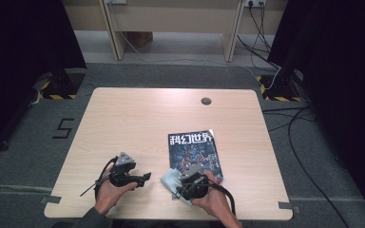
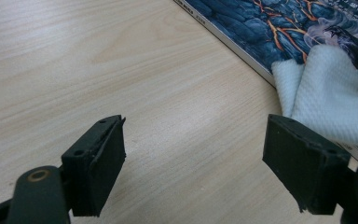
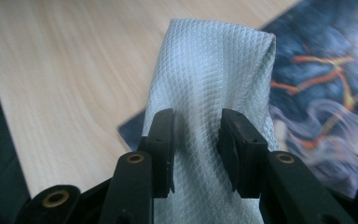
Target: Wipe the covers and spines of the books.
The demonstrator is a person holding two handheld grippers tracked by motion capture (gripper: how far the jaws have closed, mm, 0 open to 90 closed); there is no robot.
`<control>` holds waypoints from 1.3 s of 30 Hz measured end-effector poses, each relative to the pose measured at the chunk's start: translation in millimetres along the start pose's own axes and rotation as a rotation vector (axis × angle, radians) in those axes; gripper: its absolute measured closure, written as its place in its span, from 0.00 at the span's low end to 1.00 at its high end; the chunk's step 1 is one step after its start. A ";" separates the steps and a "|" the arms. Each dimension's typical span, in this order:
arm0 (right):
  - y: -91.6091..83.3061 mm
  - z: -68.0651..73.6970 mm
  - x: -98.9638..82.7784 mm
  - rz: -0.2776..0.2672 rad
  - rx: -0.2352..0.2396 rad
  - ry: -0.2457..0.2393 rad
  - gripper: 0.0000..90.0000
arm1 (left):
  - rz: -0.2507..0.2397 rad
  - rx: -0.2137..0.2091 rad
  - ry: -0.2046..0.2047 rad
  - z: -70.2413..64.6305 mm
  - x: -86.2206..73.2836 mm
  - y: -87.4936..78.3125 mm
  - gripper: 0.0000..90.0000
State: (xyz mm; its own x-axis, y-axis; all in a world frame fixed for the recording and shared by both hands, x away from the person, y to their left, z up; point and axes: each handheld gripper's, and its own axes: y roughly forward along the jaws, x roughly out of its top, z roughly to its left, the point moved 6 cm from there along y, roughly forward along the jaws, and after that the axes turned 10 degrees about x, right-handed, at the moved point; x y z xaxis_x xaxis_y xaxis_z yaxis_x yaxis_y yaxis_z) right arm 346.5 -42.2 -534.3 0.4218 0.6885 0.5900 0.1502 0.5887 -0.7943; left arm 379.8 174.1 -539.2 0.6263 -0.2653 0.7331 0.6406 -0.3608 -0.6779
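The pale wooden desk [image 1: 138,118] is carrying a magazine [image 1: 195,147] near its front edge, lying flat with its dark, lava-streaked cover up. Across the top of that cover, white Chinese characters are reading 科幻世界. A white waffle-weave cloth [image 3: 214,60] is draped over the magazine's near left corner, spilling toward the bare wood. The right claw [image 3: 196,144] is pinching a fold of this cloth, its jaws narrowed onto the bunched fabric. The left claw [image 2: 196,163] is hovering over bare desk just beside the magazine's spine, jaws spread wide and holding nothing. The cloth looks light, soft and floppy; I reckon gripping a gathered fold is suiting it best.
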 end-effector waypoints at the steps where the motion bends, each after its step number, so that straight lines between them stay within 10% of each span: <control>1: -2.5 -2.3 -2.5 0.000 -0.010 0.008 0.73 | 0.002 0.000 -0.002 -0.5 -0.1 0.0 0.22; 25: -65.6 -69.1 -65.9 -0.036 -0.190 0.217 0.74 | 0.015 -0.011 0.018 -6.9 -1.7 2.9 0.22; 39: -57.1 -55.3 -60.3 -0.029 -0.158 0.202 0.74 | 0.008 -0.048 0.036 -22.3 -2.3 5.8 0.22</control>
State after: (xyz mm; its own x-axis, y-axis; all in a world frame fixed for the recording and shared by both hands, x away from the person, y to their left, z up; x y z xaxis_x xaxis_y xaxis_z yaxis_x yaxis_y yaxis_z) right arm 361.9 -140.8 -532.6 0.5827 0.5648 0.5843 0.2955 0.5225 -0.7998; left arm 372.1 152.7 -543.5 0.6144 -0.2998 0.7299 0.6130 -0.4011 -0.6807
